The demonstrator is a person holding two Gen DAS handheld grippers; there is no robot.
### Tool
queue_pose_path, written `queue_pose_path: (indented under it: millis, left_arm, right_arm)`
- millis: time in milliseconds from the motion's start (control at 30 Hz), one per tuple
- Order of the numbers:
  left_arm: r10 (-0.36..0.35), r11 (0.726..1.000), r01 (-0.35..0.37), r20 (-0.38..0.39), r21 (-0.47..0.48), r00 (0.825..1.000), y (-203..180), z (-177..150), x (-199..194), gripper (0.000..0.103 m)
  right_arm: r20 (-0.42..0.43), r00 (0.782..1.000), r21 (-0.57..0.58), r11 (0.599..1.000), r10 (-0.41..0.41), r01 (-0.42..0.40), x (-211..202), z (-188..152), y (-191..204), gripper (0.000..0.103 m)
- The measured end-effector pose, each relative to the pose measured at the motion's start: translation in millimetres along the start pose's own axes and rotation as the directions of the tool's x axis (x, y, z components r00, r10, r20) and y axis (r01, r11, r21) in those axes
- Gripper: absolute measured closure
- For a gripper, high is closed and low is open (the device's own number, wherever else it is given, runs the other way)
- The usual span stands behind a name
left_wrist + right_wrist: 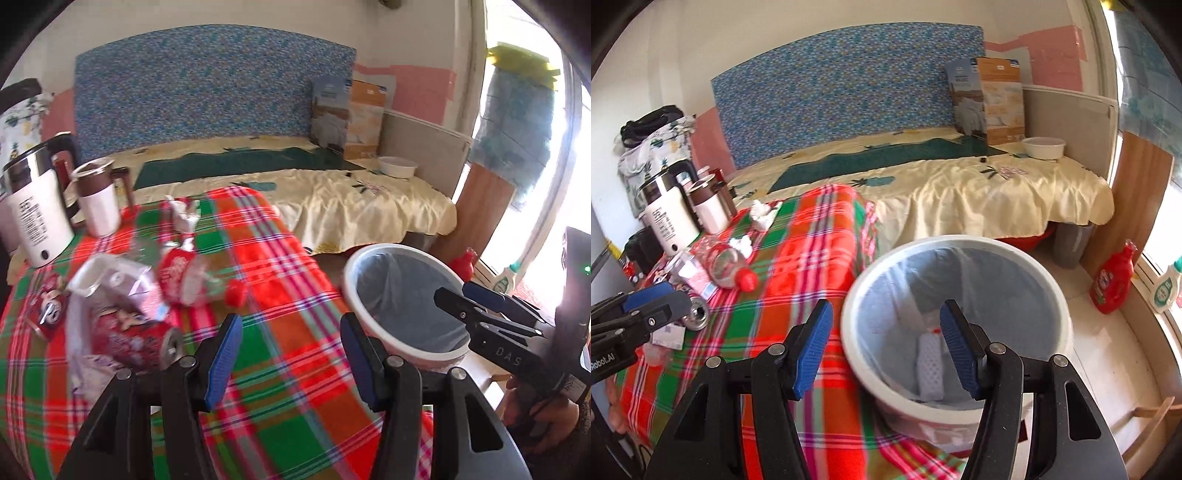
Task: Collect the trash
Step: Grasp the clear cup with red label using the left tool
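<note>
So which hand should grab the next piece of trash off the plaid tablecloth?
Left, probably. The left gripper stands open and empty beside the crushed red drink can and clear plastic bottle with red cap; the right gripper, also open, hangs over the white lined bin.

The right hand-held gripper [452, 295] is showing "DAS" on its black body. The left hand-held gripper [646, 299], at nine o'clock, is showing "Robot.AI". Other labels are staying unreadable.

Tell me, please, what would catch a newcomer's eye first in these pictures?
The bright red-and-green plaid tablecloth dominates. Trash lies scattered at its left end: a clear plastic bottle with a red cap, a crushed can and crumpled tissues. The white trash bin, lined with a bag, stands beside the table.
</note>
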State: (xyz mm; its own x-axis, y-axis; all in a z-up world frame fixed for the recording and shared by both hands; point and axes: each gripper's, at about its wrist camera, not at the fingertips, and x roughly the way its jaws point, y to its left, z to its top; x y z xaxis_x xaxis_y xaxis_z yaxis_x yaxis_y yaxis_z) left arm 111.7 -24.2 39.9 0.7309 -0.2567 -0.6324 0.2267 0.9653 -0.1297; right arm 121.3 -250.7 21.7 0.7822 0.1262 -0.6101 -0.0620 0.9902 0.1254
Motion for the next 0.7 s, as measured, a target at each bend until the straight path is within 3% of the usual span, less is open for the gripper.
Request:
queue_pose_path:
  millis: [133,433,700]
  left_arm:
    - [0.093,0.995,-0.093,0.015,-0.023,0.996,27,-14,-18,0.048]
    - [0.212,0.970,-0.213,-0.019,-0.115,0.977,87,-39,-33,0.045]
    - [0.220,0.956,-0.231,-0.077,-0.180,0.972,120,-66,-27,0.044]
  right_arm:
    - [0.002,0.999,-0.020,0.999,0.043,-0.043,2,-1,23,0.042]
    - [-0.018,0.994,-0.066,0.992,0.107,-0.108,10,-10,64,0.042]
    - [-0.062,0.986,-0.110,0.981,0.155,-0.161,25,-20,96,0.042]
